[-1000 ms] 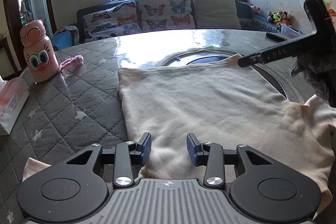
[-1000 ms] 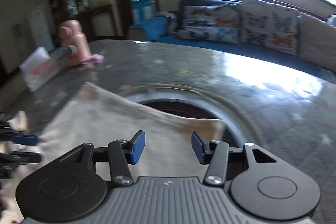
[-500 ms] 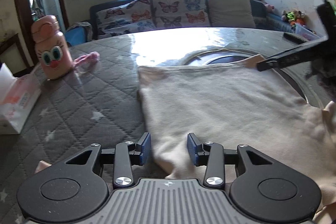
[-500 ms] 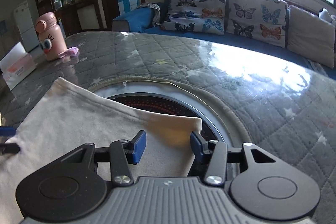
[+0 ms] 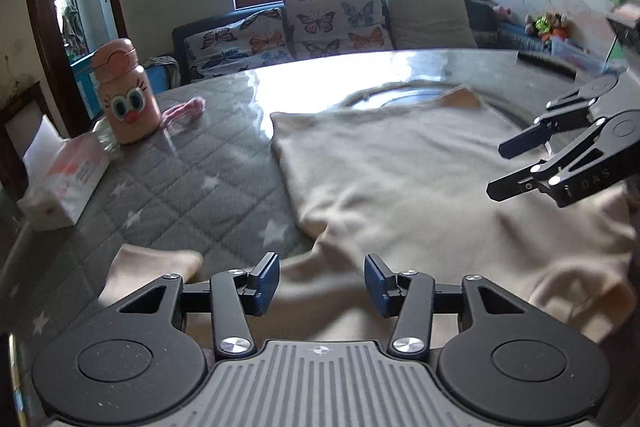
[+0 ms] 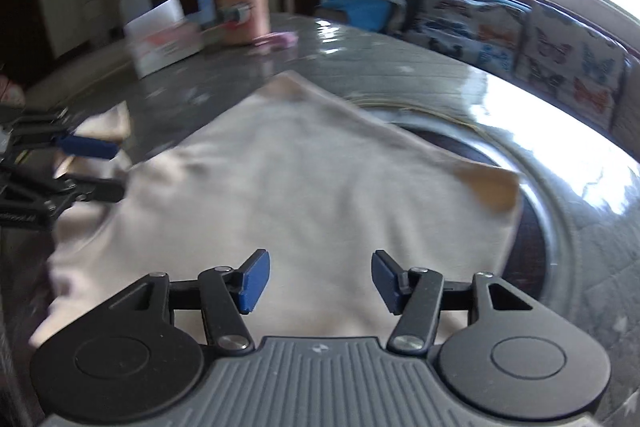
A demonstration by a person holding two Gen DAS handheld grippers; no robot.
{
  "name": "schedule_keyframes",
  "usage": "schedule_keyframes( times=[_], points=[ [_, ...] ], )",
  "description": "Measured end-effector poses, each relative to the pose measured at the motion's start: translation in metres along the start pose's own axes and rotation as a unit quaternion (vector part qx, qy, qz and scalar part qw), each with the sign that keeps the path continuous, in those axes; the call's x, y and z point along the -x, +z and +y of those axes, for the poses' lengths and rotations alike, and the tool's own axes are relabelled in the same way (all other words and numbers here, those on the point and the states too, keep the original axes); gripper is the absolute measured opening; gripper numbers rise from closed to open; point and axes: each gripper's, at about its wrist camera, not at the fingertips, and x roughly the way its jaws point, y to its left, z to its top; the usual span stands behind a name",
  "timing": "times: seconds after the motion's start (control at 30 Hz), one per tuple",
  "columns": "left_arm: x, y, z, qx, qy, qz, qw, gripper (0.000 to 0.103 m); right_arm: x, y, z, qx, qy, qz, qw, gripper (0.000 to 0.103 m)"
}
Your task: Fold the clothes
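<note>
While the cream shirt (image 5: 404, 187) lies spread on the quilted surface (image 5: 192, 187), the left tongs (image 5: 322, 279) and right tongs (image 6: 320, 281), jaws just widened and gripping nothing, hover over its near edge, so a fresh grab at the sleeves seems next before folding.

The left gripper (image 5: 322, 281) points forward and downward, its blue-padded jaws parted with an empty gap between them; they have just been opening. The right gripper (image 6: 320, 279) is likewise angled downward, its jaws standing apart with nothing pinched between the pads, and they too have just been opening. In the left wrist view the right gripper (image 5: 502, 169) reaches in from the right edge, its two black fingers spread. In the right wrist view the left gripper (image 6: 114, 169) enters from the left edge, fingers apart.
</note>
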Motion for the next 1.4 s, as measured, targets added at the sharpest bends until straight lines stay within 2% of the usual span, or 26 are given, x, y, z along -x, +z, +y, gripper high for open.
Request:
schedule_keyframes(
  times=[0.2,0.6,0.77,0.9,0.97,1.33,1.37,1.4],
  points=[
    [0.008,-0.016,0.014,0.015,0.03,0.002,0.9994,0.05,-0.005,0.005,0.047,0.051,0.003,-0.011,0.999,0.058],
    [0.016,-0.033,0.072,0.08,0.098,0.005,0.9919,0.05,-0.042,0.033,0.084,0.055,0.017,-0.017,0.998,0.058],
    [0.015,-0.037,0.092,0.119,0.131,0.003,0.9841,0.05,-0.049,0.036,0.089,0.057,0.018,-0.02,0.998,0.061],
    [0.015,-0.041,0.111,0.159,0.182,0.006,0.9704,0.05,-0.05,0.036,0.086,0.045,0.019,-0.021,0.999,0.065],
    [0.017,-0.043,0.122,0.178,0.194,0.01,0.9647,0.05,-0.05,0.036,0.084,0.042,0.02,-0.021,0.999,0.067],
    [0.01,-0.043,0.146,0.207,0.195,0.021,0.9584,0.05,-0.04,0.033,0.087,0.05,0.019,-0.017,0.998,0.067],
    [0.009,-0.042,0.147,0.207,0.193,0.02,0.9588,0.049,-0.038,0.032,0.088,0.051,0.021,-0.015,0.998,0.067],
    [0.007,-0.041,0.148,0.207,0.191,0.019,0.9592,0.042,-0.037,0.031,0.089,0.054,0.022,-0.013,0.998,0.067]
  ],
)
